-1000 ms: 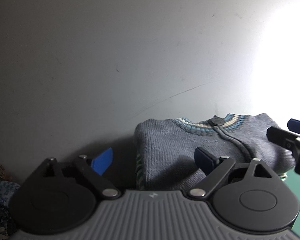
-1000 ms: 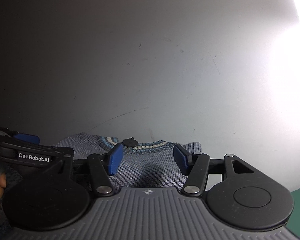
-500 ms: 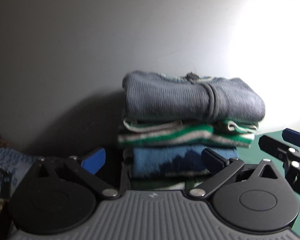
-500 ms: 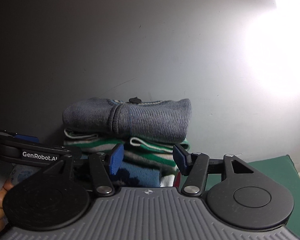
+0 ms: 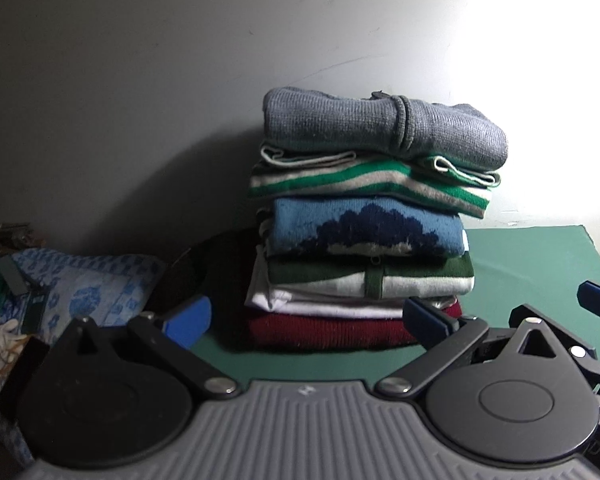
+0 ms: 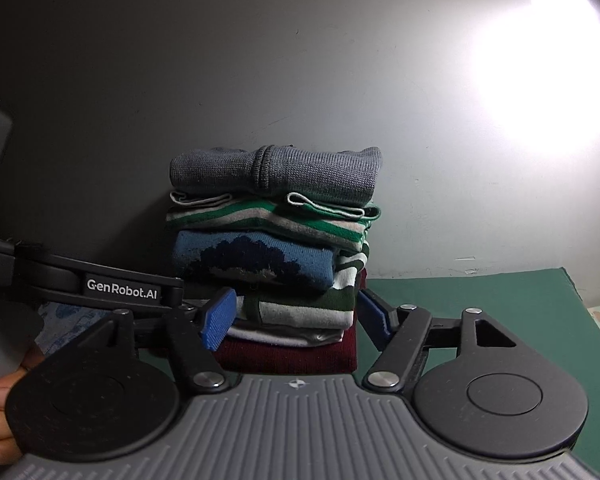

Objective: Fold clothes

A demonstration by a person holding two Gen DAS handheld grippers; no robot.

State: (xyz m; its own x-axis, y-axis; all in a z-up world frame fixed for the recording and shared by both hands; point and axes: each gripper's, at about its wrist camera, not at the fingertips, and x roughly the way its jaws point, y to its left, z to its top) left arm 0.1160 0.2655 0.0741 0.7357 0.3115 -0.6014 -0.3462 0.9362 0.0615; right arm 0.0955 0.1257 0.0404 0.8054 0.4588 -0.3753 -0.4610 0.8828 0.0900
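Observation:
A stack of several folded garments (image 5: 364,228) stands on a green mat (image 5: 532,272) against the wall. A grey knit sweater (image 5: 380,128) lies on top and a dark red one (image 5: 320,330) at the bottom. My left gripper (image 5: 306,320) is held back from the stack's foot, open wide and empty. In the right wrist view the same stack (image 6: 268,256) rises beyond my right gripper (image 6: 296,318). Its jaws are opening and its pads press on nothing. One blue fingertip (image 5: 598,306) of the right gripper shows at the left wrist view's right edge.
A blue patterned cloth (image 5: 92,292) and small clutter lie left of the stack, with a dark object (image 5: 220,264) behind. The grey wall (image 5: 180,80) is close behind, brightly lit at the right. A hand's fingers (image 6: 0,400) hold the left gripper's body (image 6: 120,290).
Both grippers have drawn back and down from the grey sweater on top, so the whole stack and the green mat now show. The right jaws have spread wider.

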